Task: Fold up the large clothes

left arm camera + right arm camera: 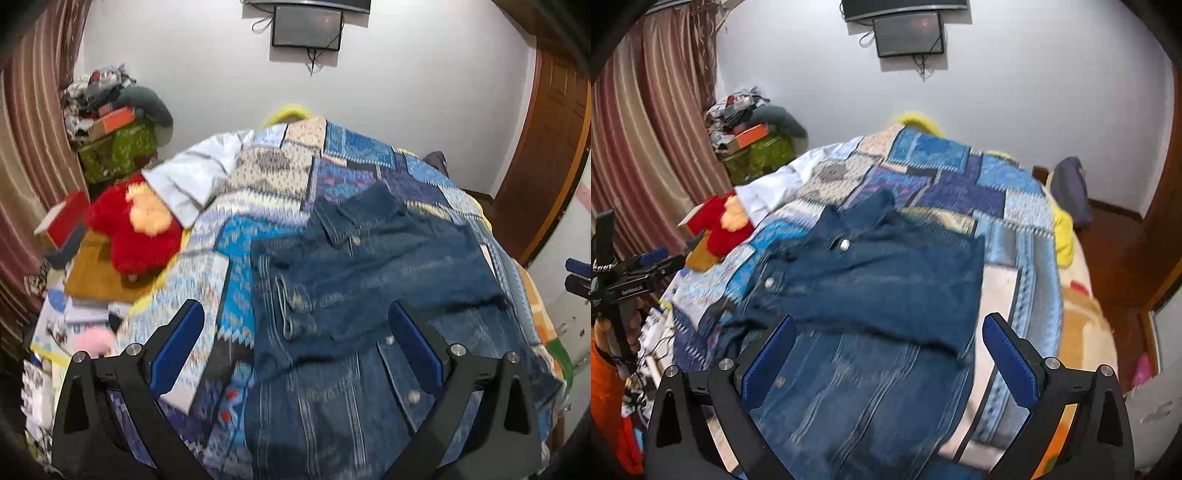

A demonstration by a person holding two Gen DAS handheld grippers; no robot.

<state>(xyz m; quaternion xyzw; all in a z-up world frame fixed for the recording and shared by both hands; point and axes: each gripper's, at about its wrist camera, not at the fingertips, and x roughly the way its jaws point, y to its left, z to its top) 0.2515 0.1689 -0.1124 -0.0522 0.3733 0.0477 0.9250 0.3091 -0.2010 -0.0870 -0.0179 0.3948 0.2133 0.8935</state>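
Lying folded on the quilt (960,177), denim jacket (886,277) collar points wallward.

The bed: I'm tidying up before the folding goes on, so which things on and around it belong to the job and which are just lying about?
Belongs to the job:
- denim jacket, partly folded on the patchwork bedspread
- left tongs and right tongs, both open, holding nothing

Lying about:
- red plush toy
- yellow pillow
- clutter pile by the curtain
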